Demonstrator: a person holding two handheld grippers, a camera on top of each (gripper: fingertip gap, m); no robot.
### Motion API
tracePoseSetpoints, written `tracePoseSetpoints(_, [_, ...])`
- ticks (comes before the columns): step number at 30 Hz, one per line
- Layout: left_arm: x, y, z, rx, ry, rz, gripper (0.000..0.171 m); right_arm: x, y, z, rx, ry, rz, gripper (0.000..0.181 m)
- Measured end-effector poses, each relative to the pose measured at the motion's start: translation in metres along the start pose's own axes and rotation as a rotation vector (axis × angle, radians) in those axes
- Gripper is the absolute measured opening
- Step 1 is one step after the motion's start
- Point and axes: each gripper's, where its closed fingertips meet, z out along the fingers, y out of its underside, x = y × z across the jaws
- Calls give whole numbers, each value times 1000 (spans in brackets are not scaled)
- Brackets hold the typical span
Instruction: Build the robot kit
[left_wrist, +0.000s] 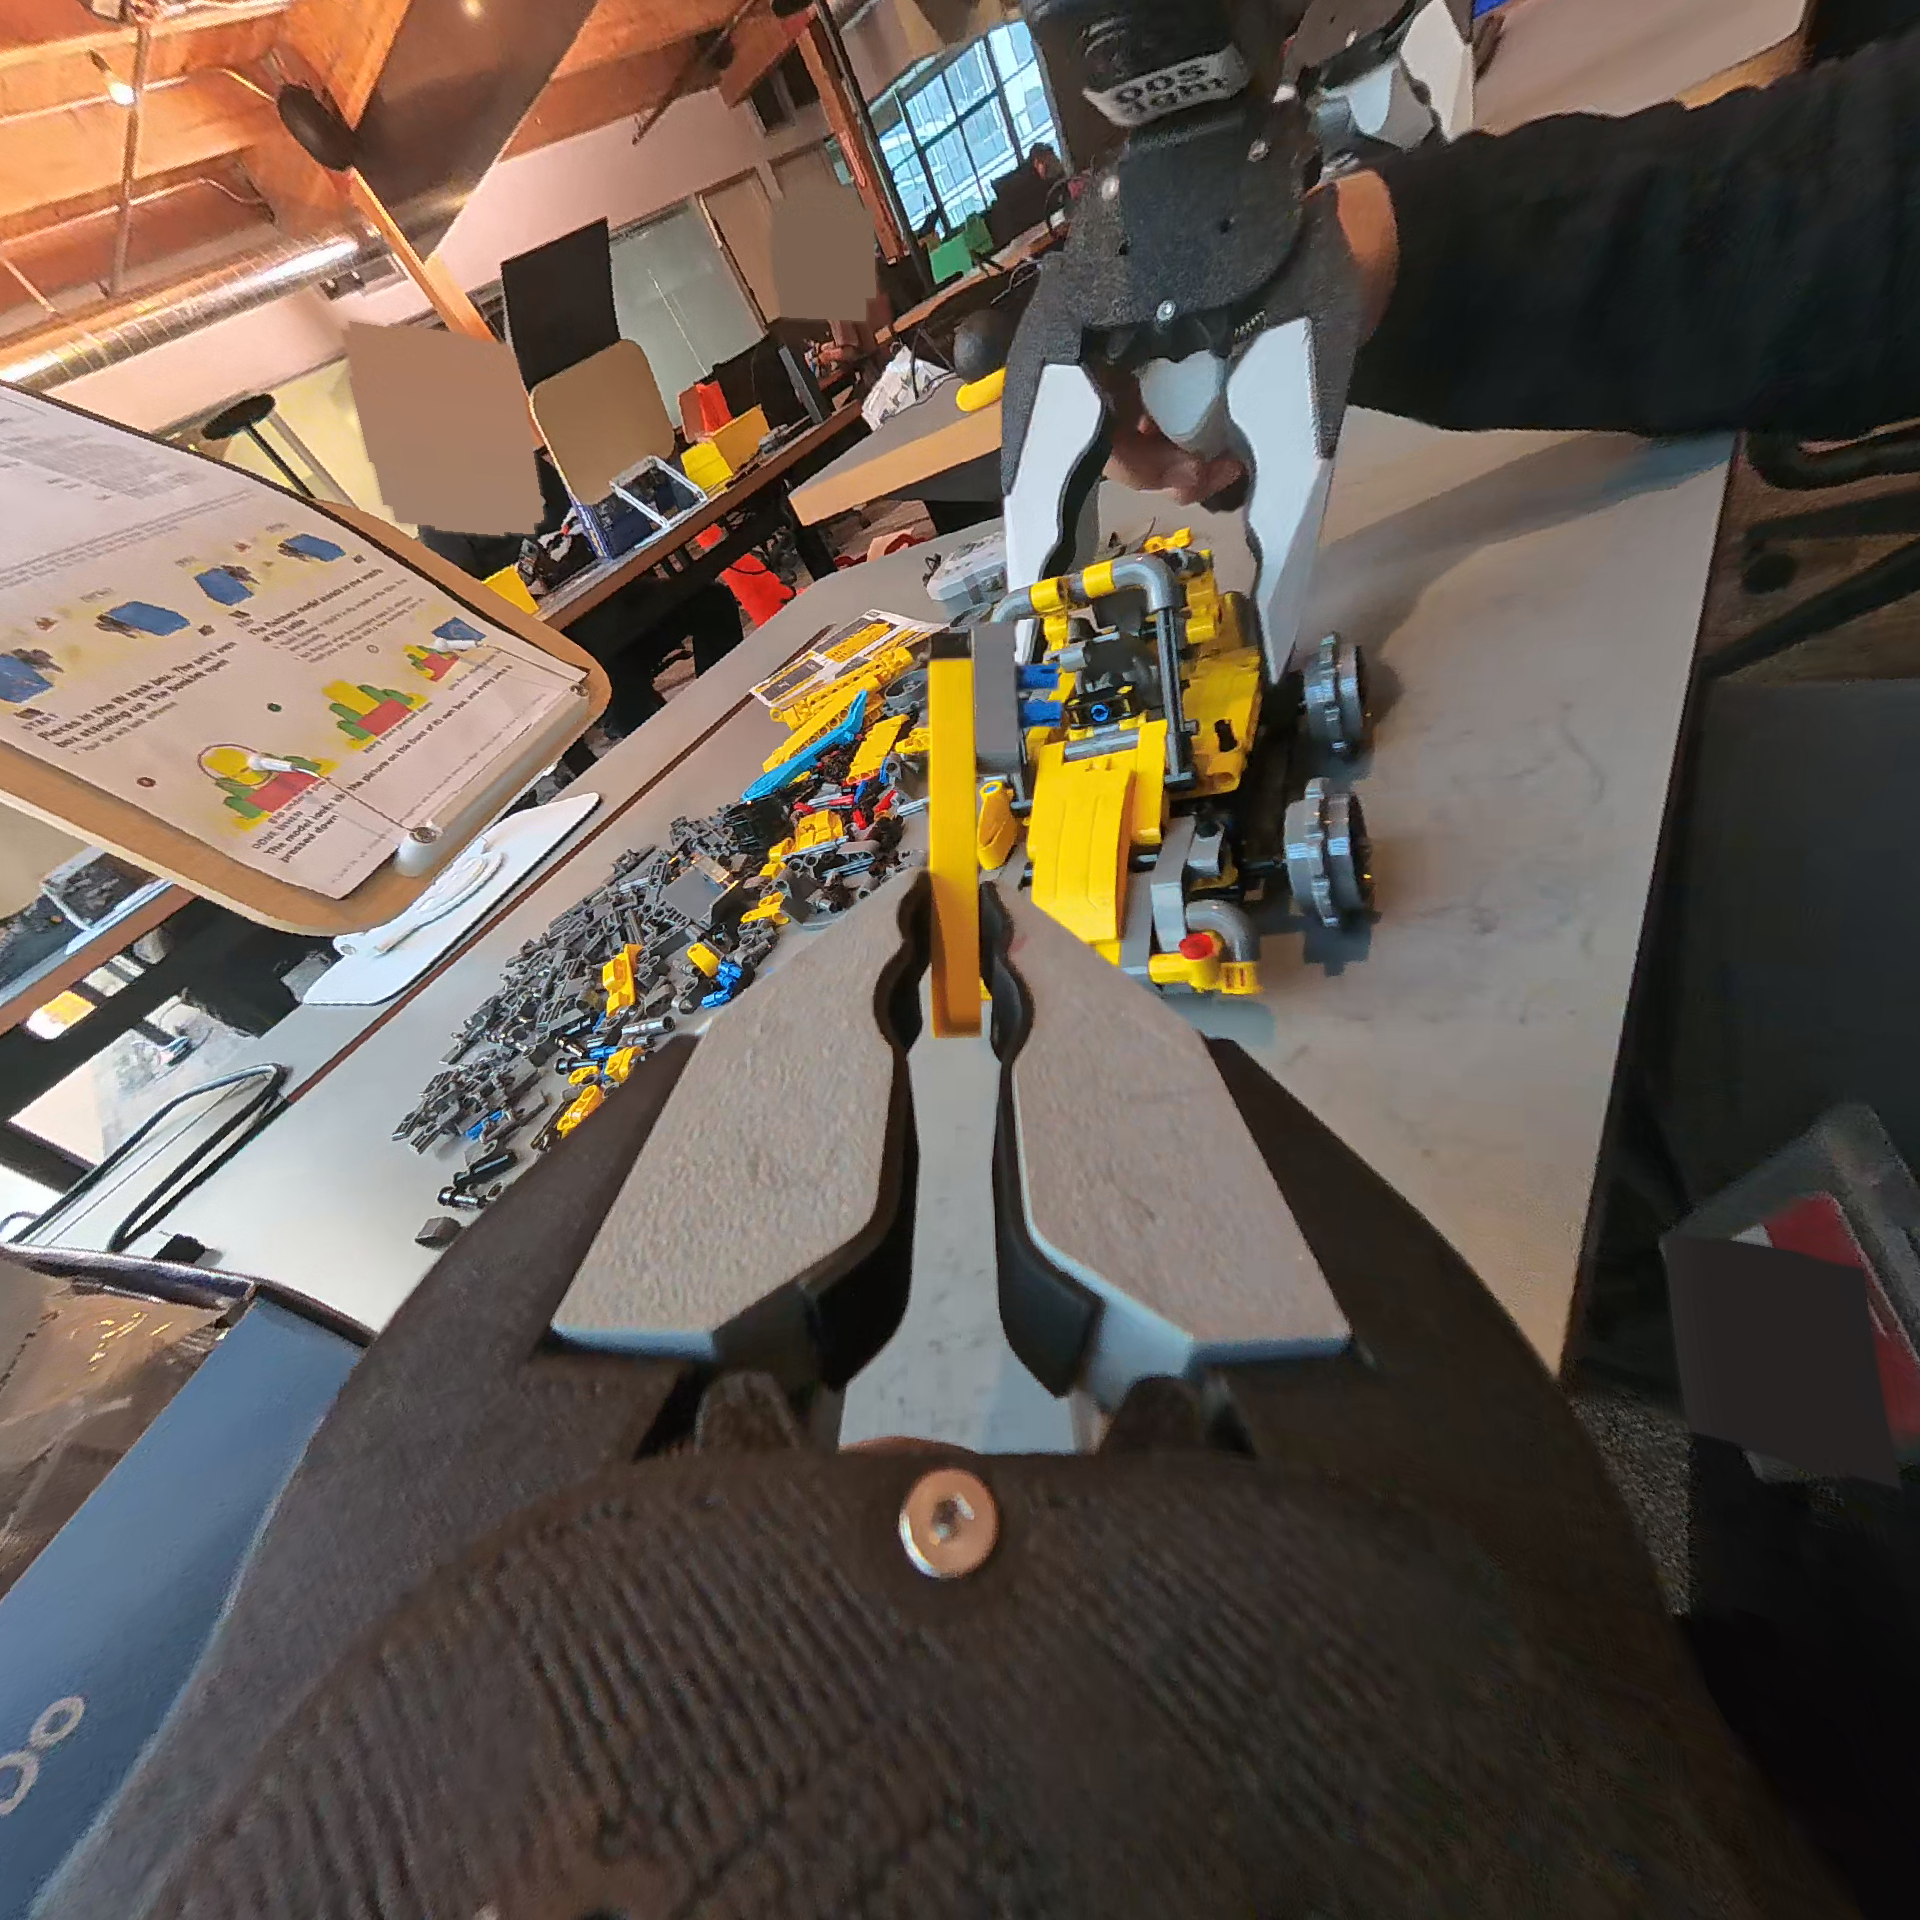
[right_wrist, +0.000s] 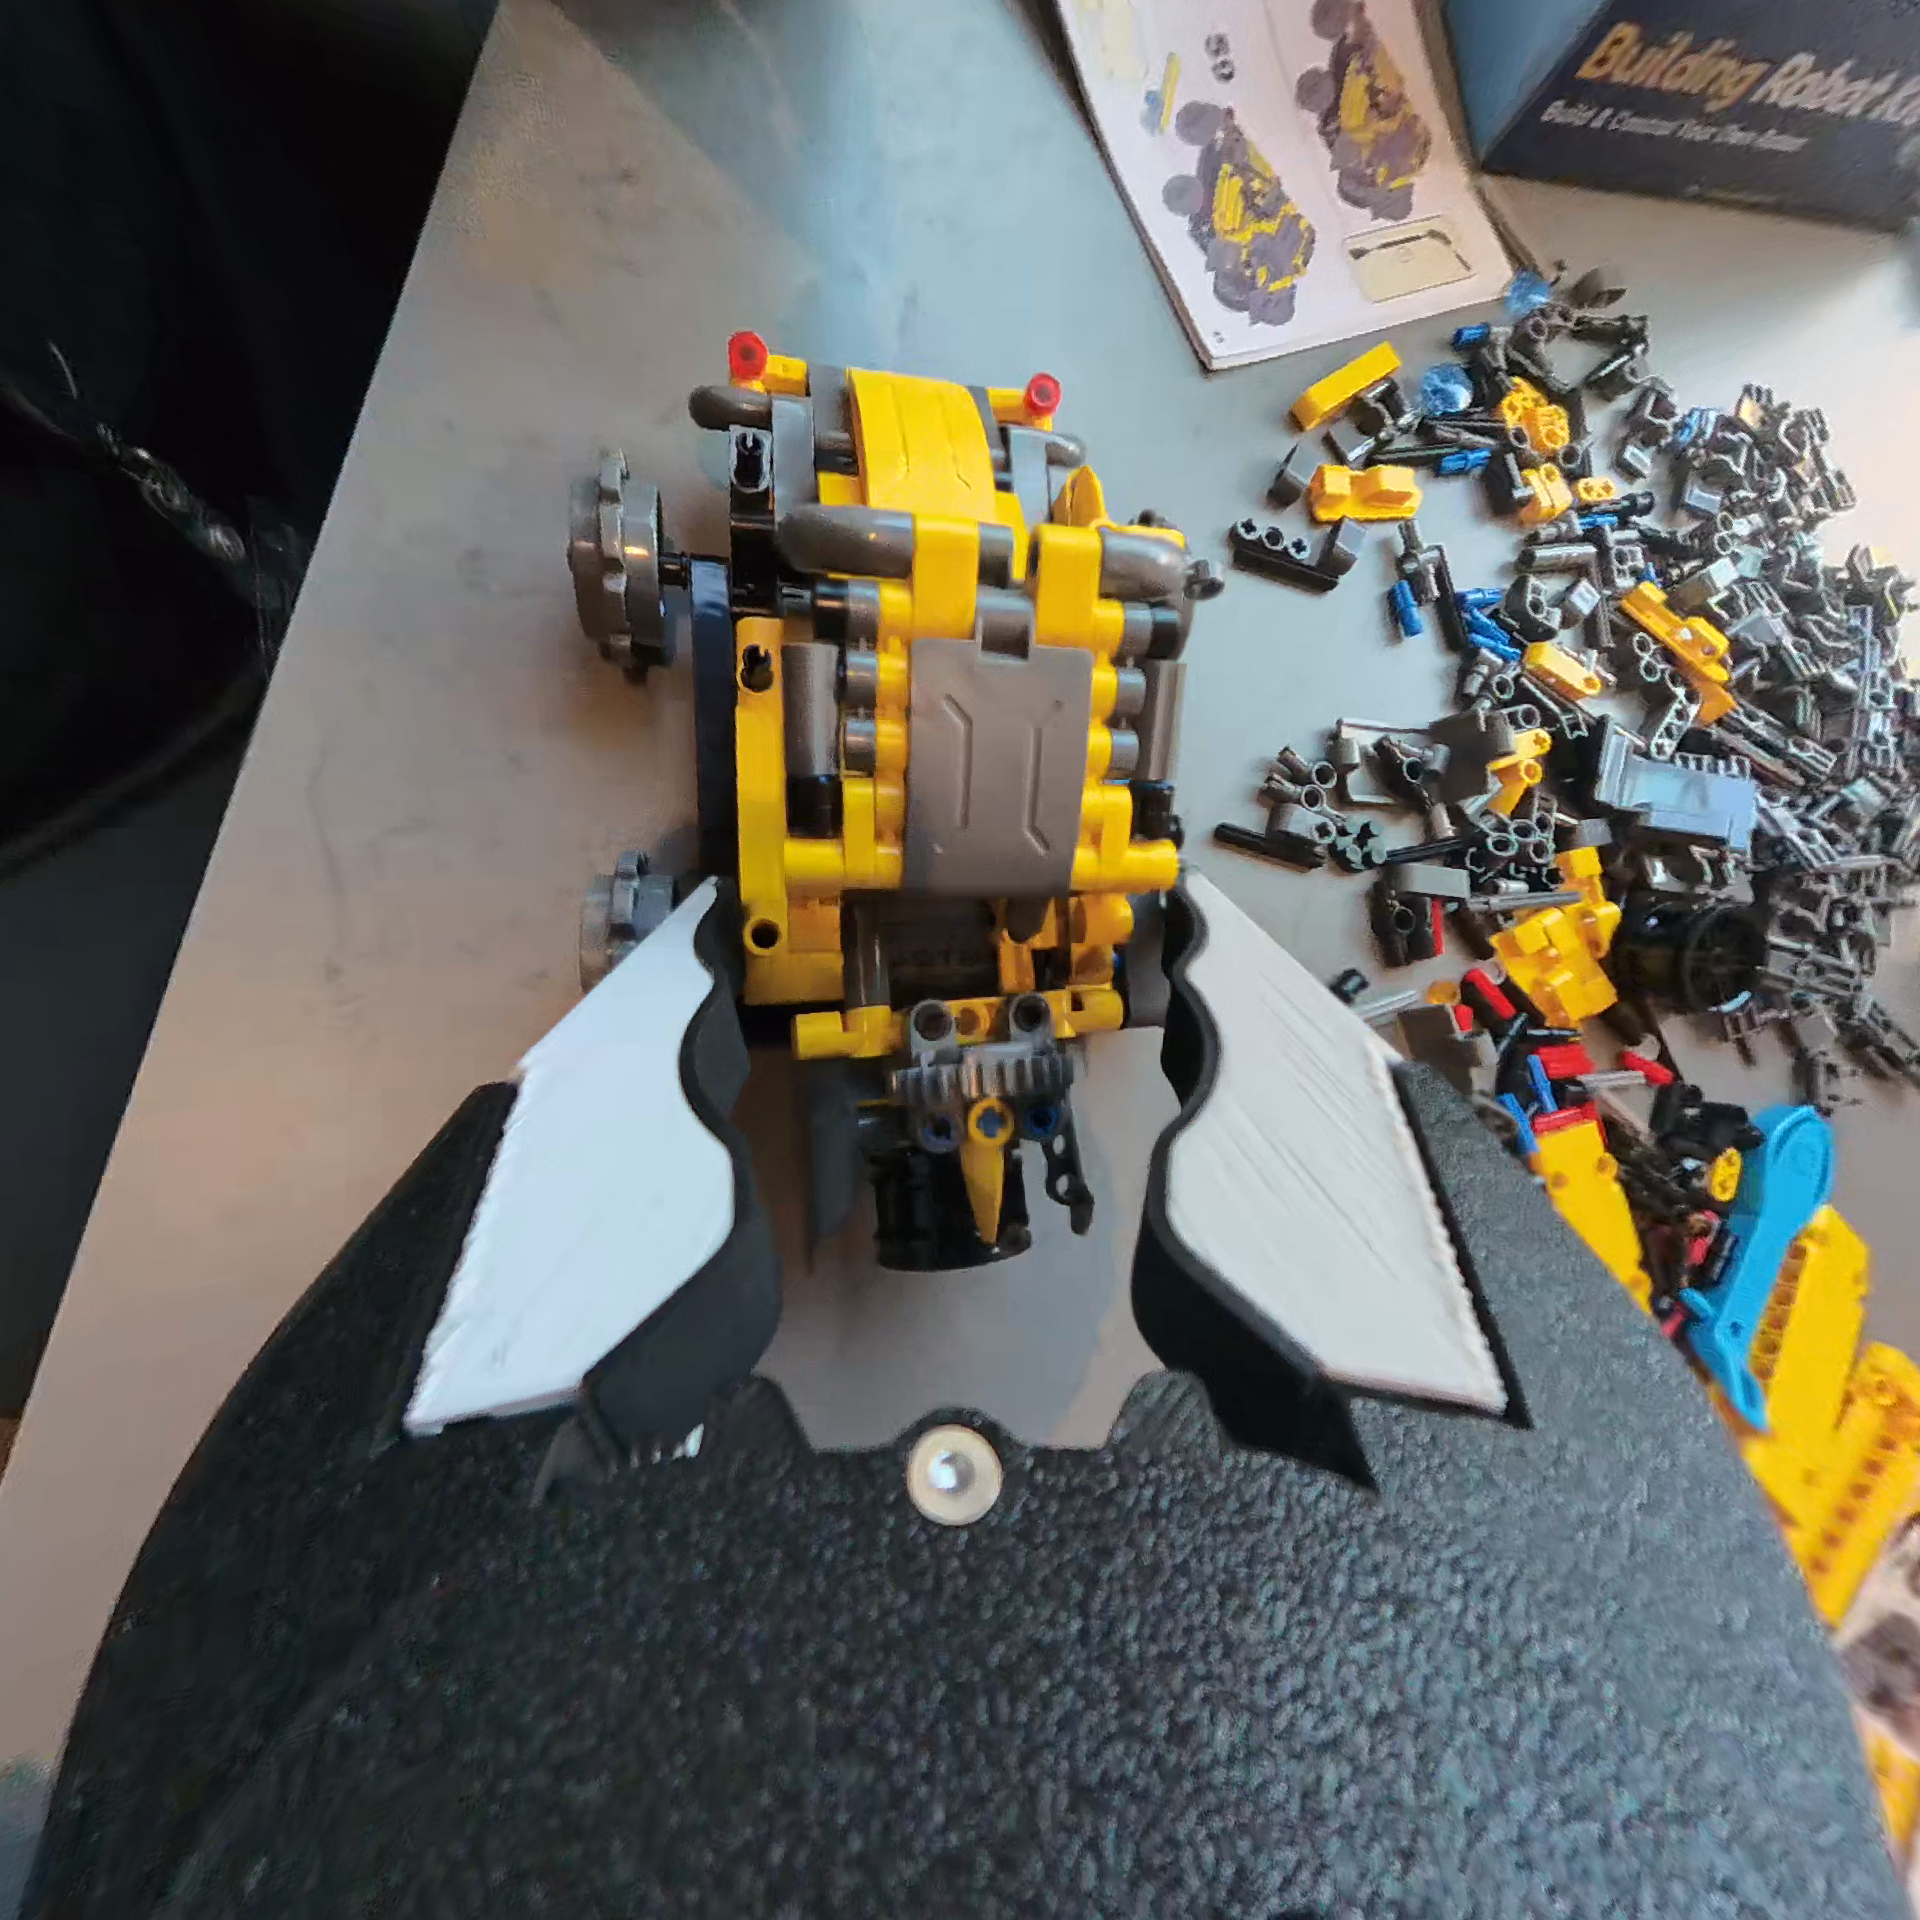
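Observation:
My left gripper (left_wrist: 951, 925) is shut on a long yellow beam (left_wrist: 952, 831) that stands upright, with a grey piece fixed to its upper side. Its top reaches the left flank of a yellow and grey brick-built vehicle (left_wrist: 1143, 790) with grey gear wheels. My right gripper (right_wrist: 951, 899) straddles the vehicle's (right_wrist: 935, 665) rear end. Its white fingers (right_wrist: 623, 1039) press on both sides, shut on the model. The right gripper (left_wrist: 1153, 639) also shows from above in the left wrist view, held by a dark-sleeved arm.
A pile of loose grey, black, yellow and blue parts (right_wrist: 1621, 727) lies beside the vehicle, also in the left wrist view (left_wrist: 644, 956). An instruction booklet (right_wrist: 1278, 177) and a dark box (right_wrist: 1704, 104) lie beyond. A tilted picture board (left_wrist: 260, 665) stands left. The table edge (left_wrist: 1673, 831) runs close on the right. The gap from one gripper's tips to the other's is roughly 15 centimetres.

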Motion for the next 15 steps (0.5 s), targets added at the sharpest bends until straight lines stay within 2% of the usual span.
tracePoseSetpoints(3, [3,-2,-2,17,19,7,5,2,0,-14,41,-8,112,84])
tracePoseSetpoints(5, [7,-2,-1,13,37,14,5,6,-4,-35,92,28,208,92])
tracePoseSetpoints(7, [10,-3,-2,19,45,25,5,10,-12,-63,179,107,293,92])
tracePoseSetpoints(10, [17,-4,-3,18,89,32,5,10,-26,-115,351,313,391,82])
tracePoseSetpoints(15, [20,3,2,-39,137,-26,5,-29,-35,-175,684,482,639,70])
